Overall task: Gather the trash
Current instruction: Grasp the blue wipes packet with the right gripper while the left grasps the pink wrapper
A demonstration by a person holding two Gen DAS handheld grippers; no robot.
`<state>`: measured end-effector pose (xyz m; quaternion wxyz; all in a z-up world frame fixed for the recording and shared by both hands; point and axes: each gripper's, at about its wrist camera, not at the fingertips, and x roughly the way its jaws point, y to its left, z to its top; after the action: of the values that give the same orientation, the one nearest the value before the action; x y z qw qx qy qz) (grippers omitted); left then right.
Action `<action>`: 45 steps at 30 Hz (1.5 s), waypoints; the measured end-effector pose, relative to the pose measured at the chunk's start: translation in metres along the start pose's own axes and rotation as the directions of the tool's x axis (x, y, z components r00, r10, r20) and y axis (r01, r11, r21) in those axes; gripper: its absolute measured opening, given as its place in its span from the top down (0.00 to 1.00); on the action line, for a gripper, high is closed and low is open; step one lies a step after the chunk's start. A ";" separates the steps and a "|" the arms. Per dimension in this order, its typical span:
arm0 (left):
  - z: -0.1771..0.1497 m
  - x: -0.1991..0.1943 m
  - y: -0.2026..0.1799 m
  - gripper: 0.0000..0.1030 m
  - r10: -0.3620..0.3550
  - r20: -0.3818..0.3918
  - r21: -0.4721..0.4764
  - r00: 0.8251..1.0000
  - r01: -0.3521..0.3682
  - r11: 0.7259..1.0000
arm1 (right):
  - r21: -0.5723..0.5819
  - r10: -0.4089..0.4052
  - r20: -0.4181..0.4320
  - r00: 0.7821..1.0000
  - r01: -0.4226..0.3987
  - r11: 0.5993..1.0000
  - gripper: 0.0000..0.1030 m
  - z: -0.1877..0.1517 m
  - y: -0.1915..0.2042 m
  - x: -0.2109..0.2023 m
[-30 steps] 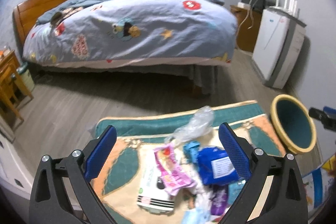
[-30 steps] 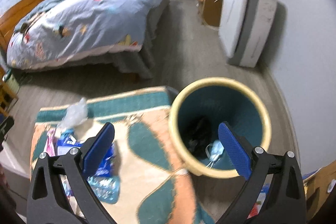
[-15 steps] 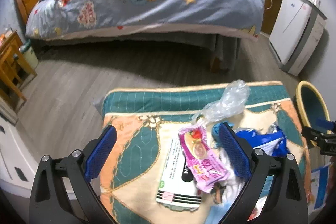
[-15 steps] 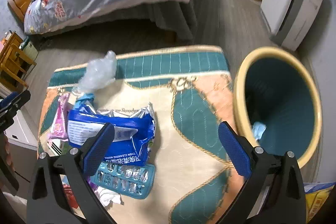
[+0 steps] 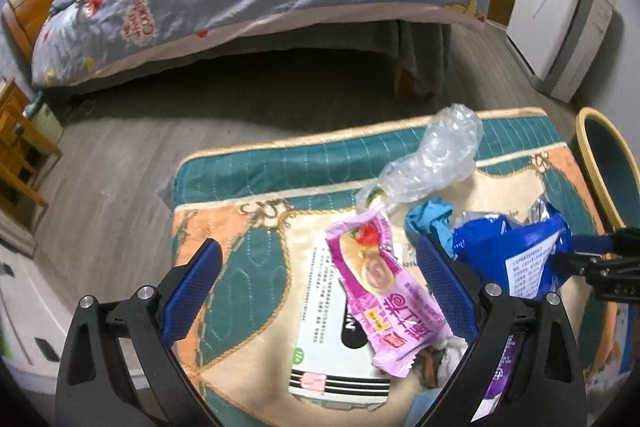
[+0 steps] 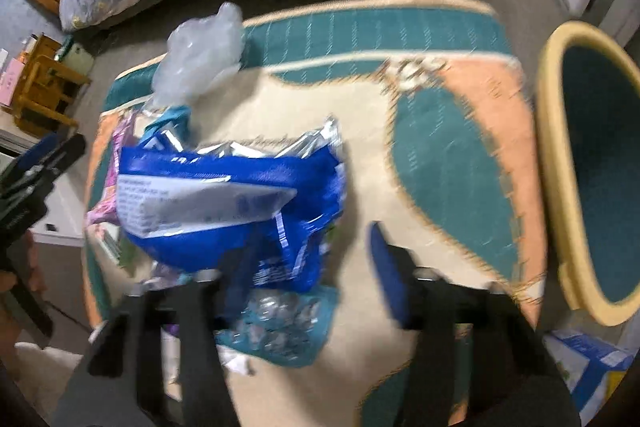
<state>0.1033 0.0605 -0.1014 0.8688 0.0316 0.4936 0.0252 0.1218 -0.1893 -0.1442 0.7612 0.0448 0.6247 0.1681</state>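
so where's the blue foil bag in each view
Left wrist view: the blue foil bag lies at right of centre, beside the left claw's right finger, with the right claw closing on its right edge.
Right wrist view: it is left of centre, just above that claw's left finger.
Shared landmark: the crumpled clear plastic bag lies just beyond it on the rug in both.
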 end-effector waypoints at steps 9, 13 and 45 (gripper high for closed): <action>-0.008 0.015 -0.011 0.06 -0.001 -0.049 -0.002 0.999 0.001 1.000 | 0.046 0.002 0.099 0.995 -0.007 0.999 0.80 0.001 -0.012 -0.044; -0.010 0.019 -0.021 0.06 -0.014 -0.061 0.020 0.998 0.015 1.000 | 0.087 -0.040 0.191 0.981 0.024 0.996 0.80 0.006 -0.026 -0.074; 0.009 -0.060 -0.059 0.83 -0.154 0.115 0.113 0.981 0.141 0.984 | 0.128 -0.072 0.331 0.941 0.031 0.991 0.80 0.010 -0.054 -0.129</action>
<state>0.0806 -0.0036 -0.0499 0.8943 0.0418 0.4404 -0.0671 0.1215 -0.2788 -0.0363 0.8563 0.1024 0.4964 0.0998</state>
